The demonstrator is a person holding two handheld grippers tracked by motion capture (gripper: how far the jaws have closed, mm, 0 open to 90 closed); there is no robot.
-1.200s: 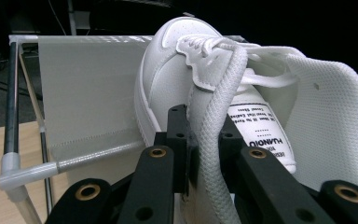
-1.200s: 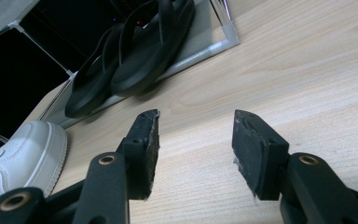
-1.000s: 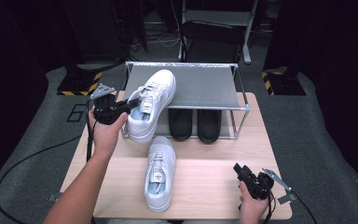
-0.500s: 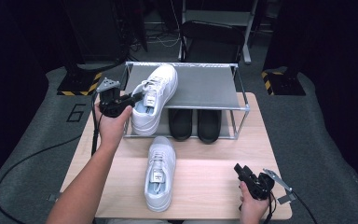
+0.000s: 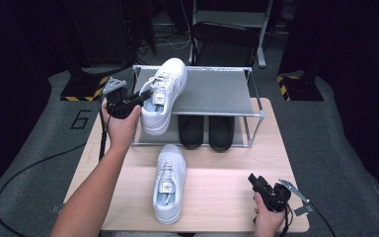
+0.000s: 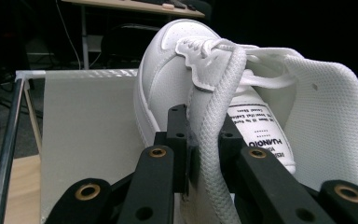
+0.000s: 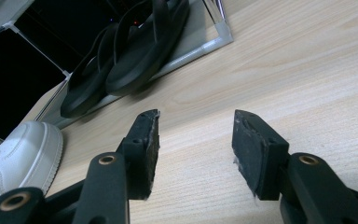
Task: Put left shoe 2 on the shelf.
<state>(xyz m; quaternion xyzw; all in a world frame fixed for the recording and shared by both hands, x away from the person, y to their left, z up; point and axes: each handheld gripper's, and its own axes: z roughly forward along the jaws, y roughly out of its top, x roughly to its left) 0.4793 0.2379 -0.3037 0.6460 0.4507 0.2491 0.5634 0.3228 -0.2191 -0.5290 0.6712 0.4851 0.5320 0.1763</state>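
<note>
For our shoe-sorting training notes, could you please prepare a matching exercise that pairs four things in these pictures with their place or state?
Things:
1. raised white sneaker
2. second white sneaker
3. black flip-flops
4. right gripper

Places or states:
A. on the lower level of the shoe rack
B. jaws open, nothing between them, near the table edge
C. lying flat on the table in front of the rack
D. pinched at its collar by the left gripper, toe over the rack's top shelf

Pairs: 1-D, 2-C, 3-A, 4-B
</note>
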